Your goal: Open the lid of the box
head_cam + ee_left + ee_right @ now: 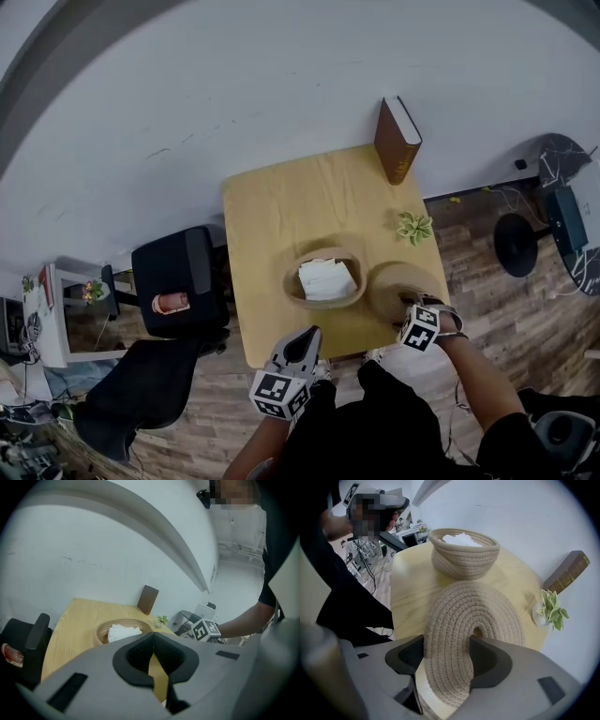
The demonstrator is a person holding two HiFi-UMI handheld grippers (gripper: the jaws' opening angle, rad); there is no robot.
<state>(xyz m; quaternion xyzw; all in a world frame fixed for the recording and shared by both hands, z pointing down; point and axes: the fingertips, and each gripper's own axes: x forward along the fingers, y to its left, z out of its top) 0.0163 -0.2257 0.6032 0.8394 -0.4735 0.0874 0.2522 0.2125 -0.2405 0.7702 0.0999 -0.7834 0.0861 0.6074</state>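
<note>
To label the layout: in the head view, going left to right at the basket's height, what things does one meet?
In order: black padded chair → beige woven rope basket holding something white → round beige woven rope lid → black round disc on the floor.

The left and far stretch of the tabletop (272, 202) is bare, so there is free passage from its near left edge up to the wall (281, 84). The box (292, 289) stands open-topped in the near middle. Right of it the room is crowded: the lid (389, 279) covers the near right corner just beside the box, pinched in the right gripper (446, 641), with the plant (413, 227) just beyond and the book (397, 139) upright at the far corner. A black chair (178, 277) stands close off the left edge.
</note>
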